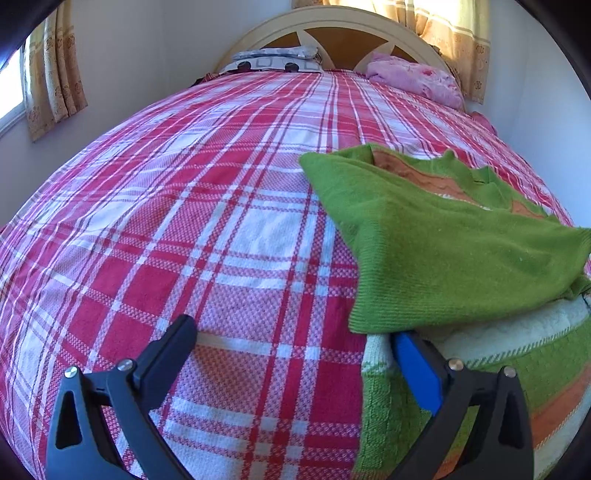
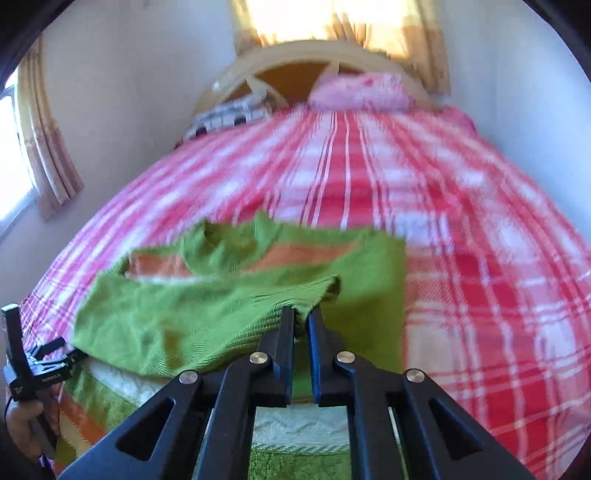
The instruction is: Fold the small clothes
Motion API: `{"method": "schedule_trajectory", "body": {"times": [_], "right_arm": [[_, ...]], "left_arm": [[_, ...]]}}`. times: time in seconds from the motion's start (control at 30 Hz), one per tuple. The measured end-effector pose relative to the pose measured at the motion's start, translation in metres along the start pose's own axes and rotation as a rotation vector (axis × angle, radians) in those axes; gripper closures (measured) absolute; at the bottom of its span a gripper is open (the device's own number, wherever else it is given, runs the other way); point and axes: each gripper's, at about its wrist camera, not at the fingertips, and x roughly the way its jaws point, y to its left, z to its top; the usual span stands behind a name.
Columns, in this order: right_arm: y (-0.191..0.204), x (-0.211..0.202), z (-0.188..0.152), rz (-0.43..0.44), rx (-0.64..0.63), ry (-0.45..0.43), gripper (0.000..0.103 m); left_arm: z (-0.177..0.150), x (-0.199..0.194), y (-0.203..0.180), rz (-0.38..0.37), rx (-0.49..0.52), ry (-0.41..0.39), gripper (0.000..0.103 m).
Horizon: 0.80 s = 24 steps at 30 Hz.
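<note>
Low over the bed, right gripper [image 2: 302, 314] pinches sweater [image 2: 207, 314]; left gripper [image 1: 291, 332] gapes.

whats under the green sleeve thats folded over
The green sleeve lies across the striped sweater body; green, orange and white bands show beyond its edges. The part directly beneath is covered, and the plaid bedspread lies under everything.

Your left gripper [image 1: 295, 339] sits at the bottom of the frame with its jaws spread wide, the left finger over the red plaid bedspread [image 1: 184, 221]. The blue-padded right finger touches the edge of the green sweater [image 1: 443, 251], which fills the lower right. At the top, a pink pillow [image 1: 413, 79] lies against the headboard [image 1: 332, 22].
</note>
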Motion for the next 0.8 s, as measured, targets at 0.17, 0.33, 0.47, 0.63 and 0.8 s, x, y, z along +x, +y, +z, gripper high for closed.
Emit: {"method": "schedule_trajectory", "body": {"times": [0.17,0.33,0.47,0.63,0.8], "right_arm": [[-0.015,-0.012,0.006,-0.028,0.024,-0.039,0.097],[-0.025,0.014,-0.013,-0.061,-0.01,0.058,0.097],[-0.028,0.018,-0.035,-0.029,-0.021,0.127,0.096],[-0.036,-0.002,-0.047,-0.111,-0.059,0.127,0.079],[-0.033,-0.023,-0.035,-0.081,-0.062,0.047,0.05]], "left_arm": [[-0.001,-0.001,-0.002,0.003,0.003,-0.001,0.0],[-0.001,-0.001,-0.003,0.007,0.0,0.0,0.0],[-0.003,-0.006,0.002,0.008,-0.032,-0.016,0.0],[-0.01,-0.015,0.004,-0.005,-0.041,0.0,0.0],[-0.014,-0.054,0.021,-0.002,-0.139,-0.118,0.0]]}}
